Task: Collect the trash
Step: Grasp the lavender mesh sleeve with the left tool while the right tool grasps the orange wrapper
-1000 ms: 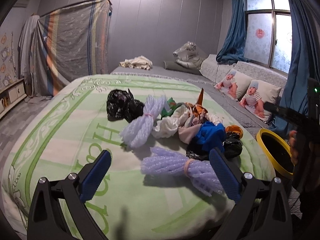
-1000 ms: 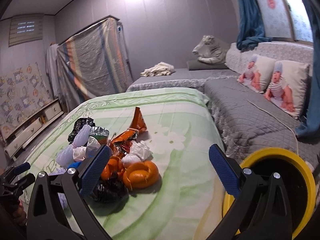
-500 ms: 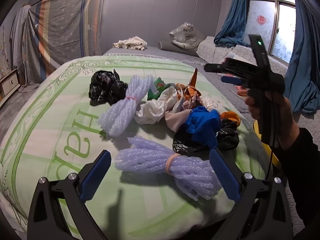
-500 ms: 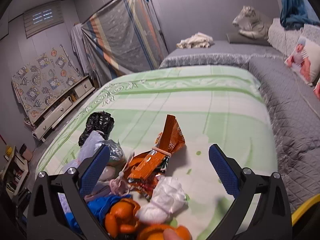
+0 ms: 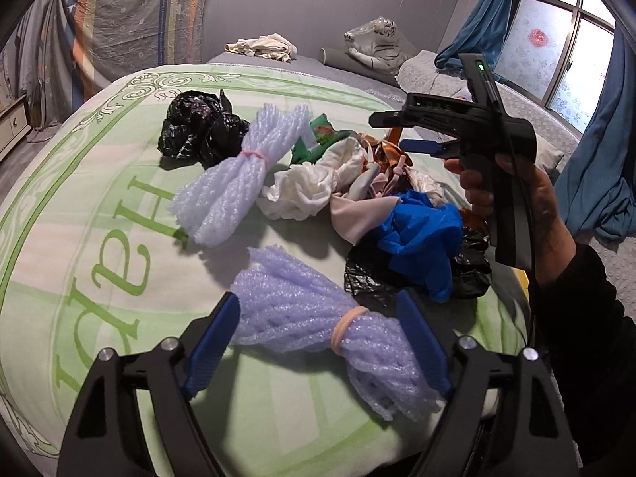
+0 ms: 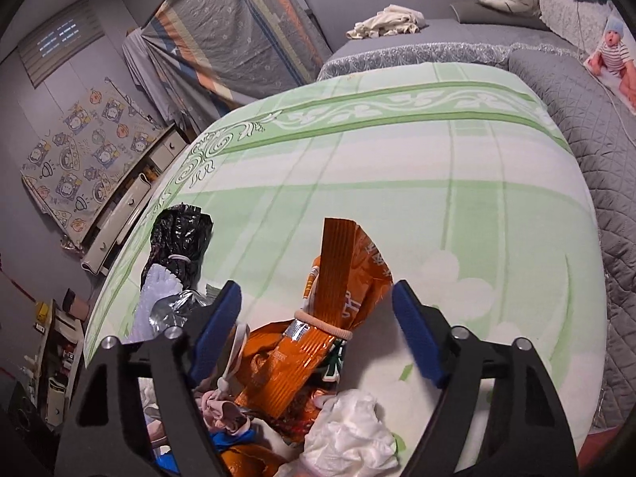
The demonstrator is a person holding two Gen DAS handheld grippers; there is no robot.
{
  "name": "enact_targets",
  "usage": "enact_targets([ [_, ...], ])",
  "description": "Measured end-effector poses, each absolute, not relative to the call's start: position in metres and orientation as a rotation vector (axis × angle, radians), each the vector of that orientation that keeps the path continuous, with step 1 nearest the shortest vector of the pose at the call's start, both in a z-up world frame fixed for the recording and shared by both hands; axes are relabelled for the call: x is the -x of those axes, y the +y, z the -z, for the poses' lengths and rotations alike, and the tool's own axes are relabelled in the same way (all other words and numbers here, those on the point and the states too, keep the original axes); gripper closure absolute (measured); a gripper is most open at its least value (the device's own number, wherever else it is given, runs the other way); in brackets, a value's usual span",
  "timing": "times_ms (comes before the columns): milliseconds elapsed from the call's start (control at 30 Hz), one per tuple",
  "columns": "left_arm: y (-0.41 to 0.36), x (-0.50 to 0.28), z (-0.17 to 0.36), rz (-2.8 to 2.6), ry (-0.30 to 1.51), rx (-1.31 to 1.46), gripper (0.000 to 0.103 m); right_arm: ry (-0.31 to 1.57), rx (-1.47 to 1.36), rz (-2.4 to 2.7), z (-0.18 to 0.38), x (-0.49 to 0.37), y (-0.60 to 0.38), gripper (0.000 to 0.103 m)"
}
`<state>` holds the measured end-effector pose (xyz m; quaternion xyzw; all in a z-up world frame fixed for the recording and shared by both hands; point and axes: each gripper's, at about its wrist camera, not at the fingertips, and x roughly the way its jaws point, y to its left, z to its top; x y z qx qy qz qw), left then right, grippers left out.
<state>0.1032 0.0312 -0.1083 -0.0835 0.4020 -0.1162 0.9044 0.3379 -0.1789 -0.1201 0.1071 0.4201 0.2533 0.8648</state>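
Observation:
On the green-and-white blanket [image 5: 99, 238] lies a pile of trash. A purple foam-net bundle [image 5: 302, 314] tied with an orange band lies between the blue pads of my left gripper [image 5: 318, 342]. Its jaws are closing, and I see no pad pressing on the bundle. My right gripper [image 6: 318, 318] hangs over an orange snack wrapper [image 6: 338, 278] that stands between its closing jaws, untouched. In the left wrist view the right gripper [image 5: 393, 133] sits in a hand above the pile. A blue bag [image 5: 421, 234], white tissue [image 5: 310, 187], a pale foam bundle [image 5: 238, 175] and a black bag [image 5: 198, 127] lie around.
A grey quilted bed [image 6: 556, 91] runs along the right with a plush tiger [image 5: 377, 43] and crumpled cloth [image 5: 262, 45] at the back. A cloth-draped wardrobe [image 5: 119, 20] and a low cabinet [image 6: 131, 206] stand to the left. Blue curtains [image 5: 596, 159] hang by the window.
The right gripper swung left from the yellow bin to above the orange wrapper. The left gripper came closer to the purple bundle. Both pairs of jaws have narrowed.

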Motion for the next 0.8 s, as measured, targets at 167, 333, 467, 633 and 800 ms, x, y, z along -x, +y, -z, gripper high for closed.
enact_targets([
  [167,0.021,-0.112,0.11,0.252,0.844,0.15,0.045,0.924,-0.214,-0.517,0.128,-0.345,-0.174,0.058],
  [333,0.013,-0.122,0.114,0.251,0.858,0.139,0.062,0.938,-0.222,-0.531,0.132,-0.347,-0.175,0.07],
  [467,0.018,-0.124,0.113,0.251,0.848,0.164,0.071,0.913,-0.221,-0.515,0.126,-0.344,-0.178,0.074],
  [633,0.029,-0.112,0.104,0.231,0.802,0.177,0.072,0.843,-0.208,-0.485,0.106,-0.334,-0.184,0.075],
  [800,0.043,-0.09,0.086,0.197,0.698,0.188,0.072,0.778,-0.204,-0.47,0.08,-0.321,-0.189,0.075],
])
